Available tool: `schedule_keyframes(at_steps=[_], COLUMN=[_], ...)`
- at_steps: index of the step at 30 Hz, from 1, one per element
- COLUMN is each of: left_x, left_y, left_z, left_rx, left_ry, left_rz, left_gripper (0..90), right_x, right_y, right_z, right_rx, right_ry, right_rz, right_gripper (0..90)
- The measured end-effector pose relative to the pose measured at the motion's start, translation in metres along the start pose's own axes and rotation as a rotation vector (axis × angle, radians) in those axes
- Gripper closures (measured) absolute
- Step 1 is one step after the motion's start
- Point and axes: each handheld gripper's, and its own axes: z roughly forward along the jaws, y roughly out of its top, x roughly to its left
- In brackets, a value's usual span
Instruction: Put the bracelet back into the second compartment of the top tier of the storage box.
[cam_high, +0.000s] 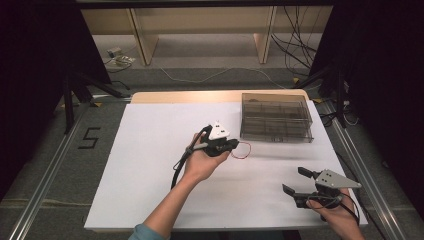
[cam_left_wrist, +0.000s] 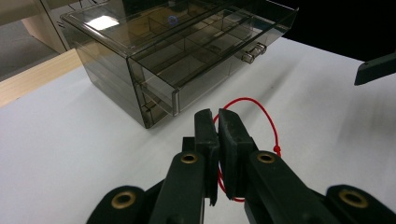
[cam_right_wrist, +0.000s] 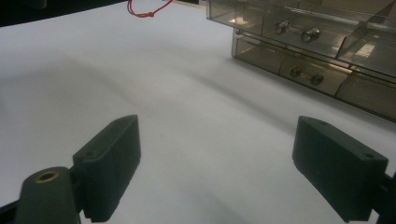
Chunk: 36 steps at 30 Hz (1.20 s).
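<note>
On the white table (cam_high: 150, 165) the smoky clear drawer box (cam_high: 276, 117) stands at about one o'clock from the left claw (cam_high: 234, 145), so the loop is best carried low toward the box with a steady pinch, while the right claw (cam_high: 295, 181), spread wide with nothing between its jaws near the table's five o'clock corner, looks free to pull a drawer by its small knobs. The left claw is clenched on the cord (cam_left_wrist: 261, 109), a thin red loop with a small knot, which hangs out at the claw's three o'clock side, just short of the box.
</note>
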Motion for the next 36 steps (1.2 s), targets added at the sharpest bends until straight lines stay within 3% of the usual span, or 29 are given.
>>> schedule_keyframes(at_steps=[36], left_x=[-0.014], left_y=[0.025], left_z=[0.025], left_rx=[-0.004], left_ry=[-0.03], left_rz=[0.037], left_gripper=[86.6], right_x=[0.0], right_y=[-0.001], right_z=[-0.001], right_rx=[0.007], right_ry=[-0.004], right_rz=[0.003], right_gripper=[16.2])
